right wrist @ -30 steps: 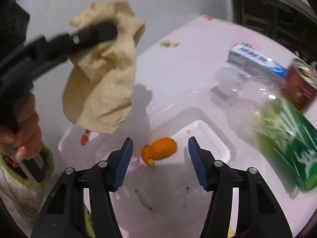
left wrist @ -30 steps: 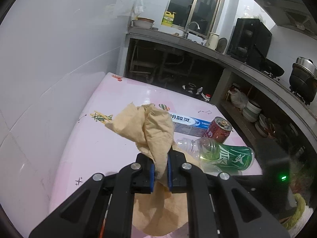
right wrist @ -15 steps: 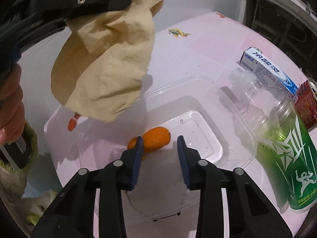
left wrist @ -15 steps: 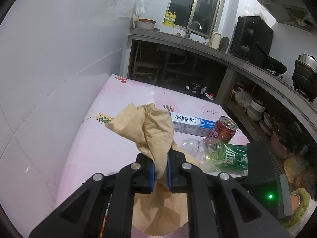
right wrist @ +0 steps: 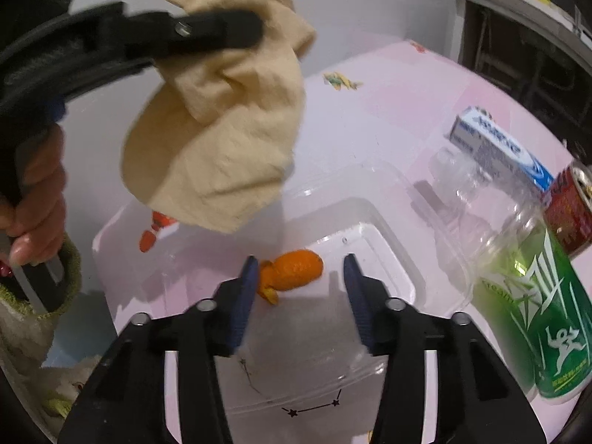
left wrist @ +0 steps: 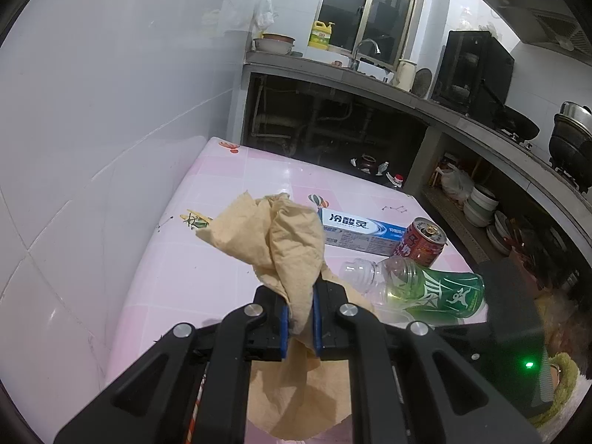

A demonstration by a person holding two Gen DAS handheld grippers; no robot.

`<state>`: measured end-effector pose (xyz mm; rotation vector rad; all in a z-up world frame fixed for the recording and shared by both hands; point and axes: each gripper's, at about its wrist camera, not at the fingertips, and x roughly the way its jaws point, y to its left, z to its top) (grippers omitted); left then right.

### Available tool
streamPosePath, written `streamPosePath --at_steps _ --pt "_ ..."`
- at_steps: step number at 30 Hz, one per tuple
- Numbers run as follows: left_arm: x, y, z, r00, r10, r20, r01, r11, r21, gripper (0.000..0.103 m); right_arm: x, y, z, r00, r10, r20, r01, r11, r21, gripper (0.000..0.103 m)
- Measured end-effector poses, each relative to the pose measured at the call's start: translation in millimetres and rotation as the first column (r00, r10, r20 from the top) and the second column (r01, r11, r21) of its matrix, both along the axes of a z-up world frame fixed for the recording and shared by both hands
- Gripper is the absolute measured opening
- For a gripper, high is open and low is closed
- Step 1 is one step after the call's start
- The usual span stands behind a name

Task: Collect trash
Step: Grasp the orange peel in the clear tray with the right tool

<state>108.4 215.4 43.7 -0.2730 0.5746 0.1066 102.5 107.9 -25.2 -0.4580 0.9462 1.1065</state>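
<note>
My left gripper (left wrist: 298, 301) is shut on a crumpled tan paper napkin (left wrist: 285, 236), held up above the pink table (left wrist: 229, 270). In the right wrist view the same napkin (right wrist: 225, 148) hangs at the upper left from the left gripper's fingers (right wrist: 207, 33). My right gripper (right wrist: 299, 270) hovers over a clear plastic tub (right wrist: 373, 214); its jaws are opening and press on nothing. An orange peel (right wrist: 292, 270) lies on the tub's floor below and between the fingertips. A green-labelled plastic bottle (right wrist: 518, 281) lies on its side to the right.
A toothpaste box (left wrist: 360, 231) and a red drink can (left wrist: 421, 240) sit on the table beyond the bottle (left wrist: 418, 285). A white tiled wall (left wrist: 92, 129) borders the table on the left. A kitchen counter (left wrist: 388, 88) with a sink runs behind. A hand (right wrist: 35, 199) grips the left tool.
The right gripper's jaws narrowed half a second ago and have spread again. The orange peel stays in the tub. The left gripper holds the napkin unmoved.
</note>
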Motion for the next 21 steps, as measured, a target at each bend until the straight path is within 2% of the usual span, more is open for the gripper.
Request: streamPosePath --at_steps 7,10,14,18,21 --pt "-0.2 3.8 -1.9 1.0 0.007 -0.003 -0.007 1.0 -0.008 0.009 -20.2 10.0 -2.4 0.989 0.13 0.076 -0.127 0.991 -0.038 0.048" --pt "0.0 3.7 -2.1 1.0 0.008 -0.003 -0.008 1.0 -0.008 0.009 -19.1 8.8 -8.6 0.986 0.149 0.076 -0.144 0.987 -0.071 0.037" --pt "0.3 4.0 -2.4 1.0 0.009 -0.004 -0.009 1.0 -0.009 0.009 -12.2 4.7 -10.1 0.99 0.134 0.047 -0.132 0.99 -0.055 0.025" --pt "0.7 4.9 -2.5 1.0 0.011 -0.005 -0.011 1.0 -0.009 0.009 -9.9 0.3 -9.5 0.992 0.119 0.036 -0.117 0.992 -0.04 0.014" --pt "-0.6 4.5 -1.9 1.0 0.019 -0.003 -0.019 1.0 -0.009 0.009 -3.6 -0.7 -9.6 0.995 0.095 0.036 -0.094 0.995 -0.029 0.01"
